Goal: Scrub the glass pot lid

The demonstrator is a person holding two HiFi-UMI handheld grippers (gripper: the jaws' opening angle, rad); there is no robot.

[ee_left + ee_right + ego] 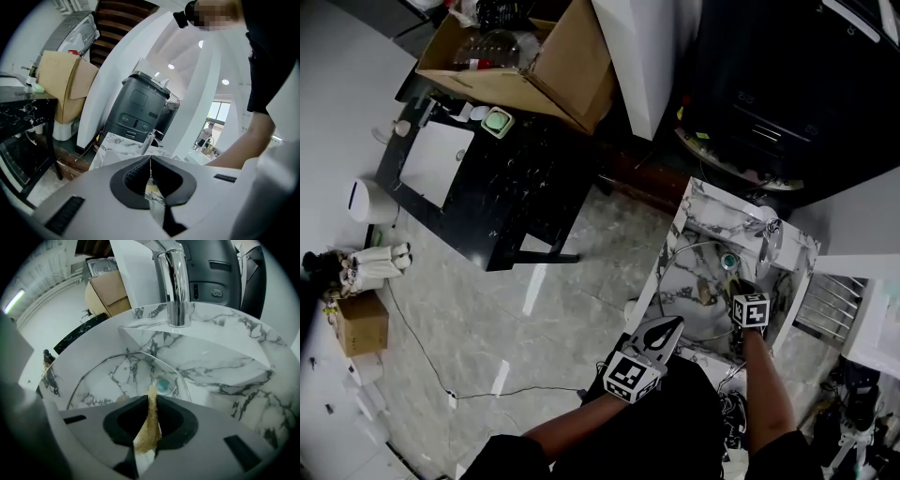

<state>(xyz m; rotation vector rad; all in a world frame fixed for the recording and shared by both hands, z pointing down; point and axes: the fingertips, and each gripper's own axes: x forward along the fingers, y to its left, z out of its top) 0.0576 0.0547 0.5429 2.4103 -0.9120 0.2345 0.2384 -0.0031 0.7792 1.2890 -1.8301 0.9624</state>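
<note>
Pinching a thin tan scouring pad [146, 432] edge-on, the right claw [152, 398] hangs over the round glass pot lid [123, 376] lying in the white marbled sink basin [225, 369]. Claw body hides the lid's near edge; teal disc [163, 385] there, knob or drain, unclear. Left claw [150, 161] closed, empty, beside the sink's front.

1. A glossy, smooth finish is seen on the white grey-veined marble sink [220, 366].
2. The curved chrome metal faucet [176, 287] is mirror-polished.
3. The round clear glass pot lid [126, 376] is smooth, with a bright metal rim.
4. The brown scouring pad [149, 425], rough and fibrous, is pinched in the matt white plastic right claw [152, 397].
</note>
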